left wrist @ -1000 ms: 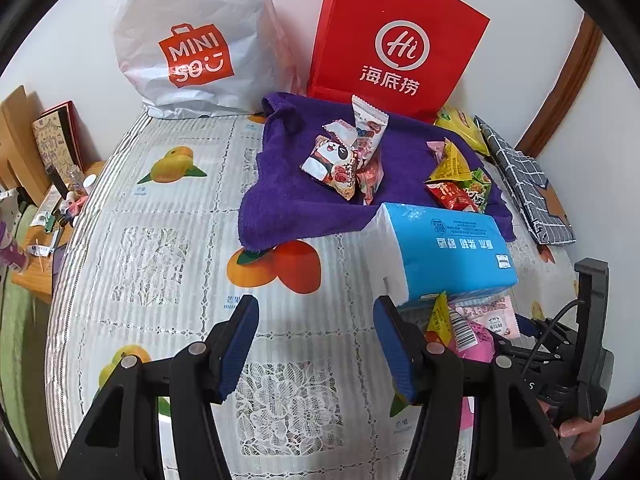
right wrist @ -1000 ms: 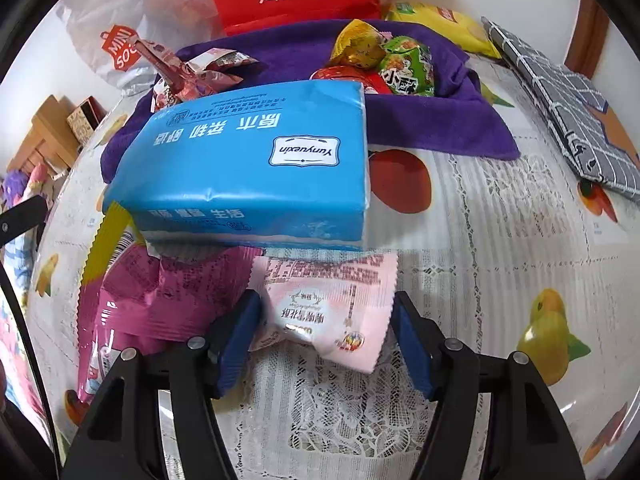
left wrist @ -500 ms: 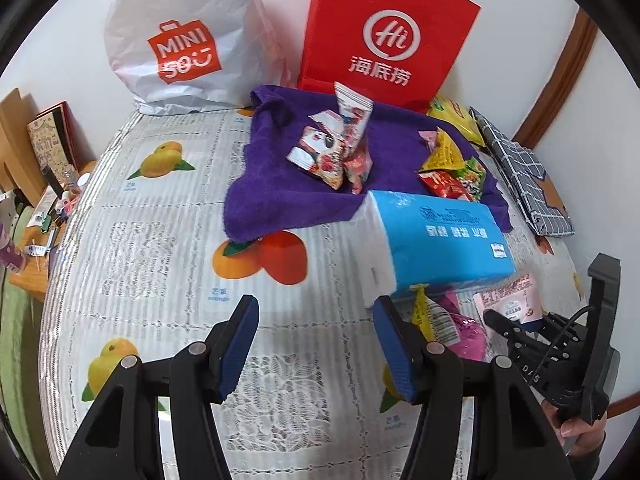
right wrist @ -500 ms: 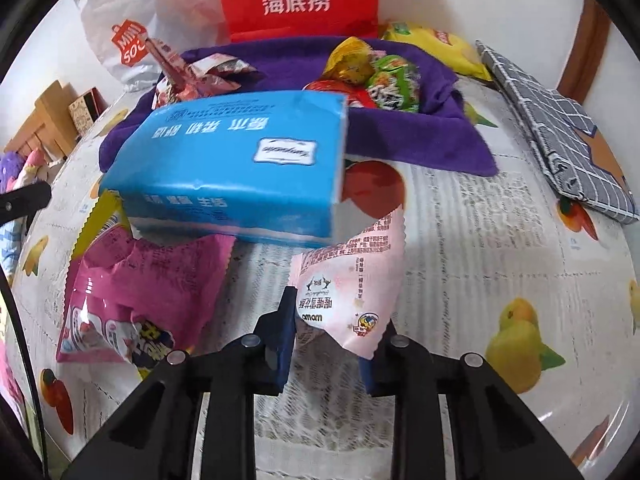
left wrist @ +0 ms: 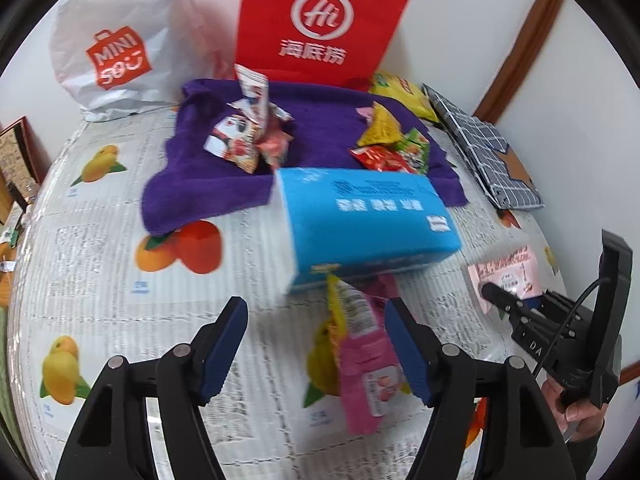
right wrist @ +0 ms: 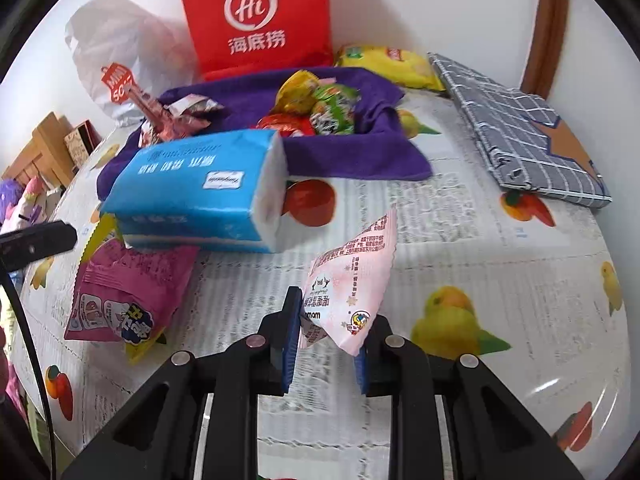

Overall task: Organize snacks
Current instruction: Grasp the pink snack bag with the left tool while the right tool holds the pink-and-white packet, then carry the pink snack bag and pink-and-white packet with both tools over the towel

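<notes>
My right gripper (right wrist: pixel 326 342) is shut on a pale pink snack packet (right wrist: pixel 352 280) and holds it above the tablecloth; the packet also shows in the left wrist view (left wrist: pixel 505 276). My left gripper (left wrist: pixel 316 344) is open and empty, above a magenta snack bag (left wrist: pixel 366 364) that lies partly under a blue tissue pack (left wrist: pixel 360 220). The same bag (right wrist: pixel 124 300) and tissue pack (right wrist: pixel 196 192) show in the right wrist view. A purple towel (left wrist: pixel 208 184) holds two piles of snacks: red-and-white packets (left wrist: pixel 248 136) on the left, yellow, green and red ones (left wrist: pixel 392 144) on the right.
A red paper bag (left wrist: pixel 320 24) and a white Miniso bag (left wrist: pixel 116 52) stand against the back wall. A yellow chip bag (right wrist: pixel 388 64) and a folded grey checked cloth (right wrist: pixel 516 128) lie at the right. Wooden furniture (right wrist: pixel 44 148) stands past the table's left edge.
My right gripper closed on the pale pink packet, lifted it and pulled it away from the tissue pack. My left gripper moved right, over the magenta bag, still open.
</notes>
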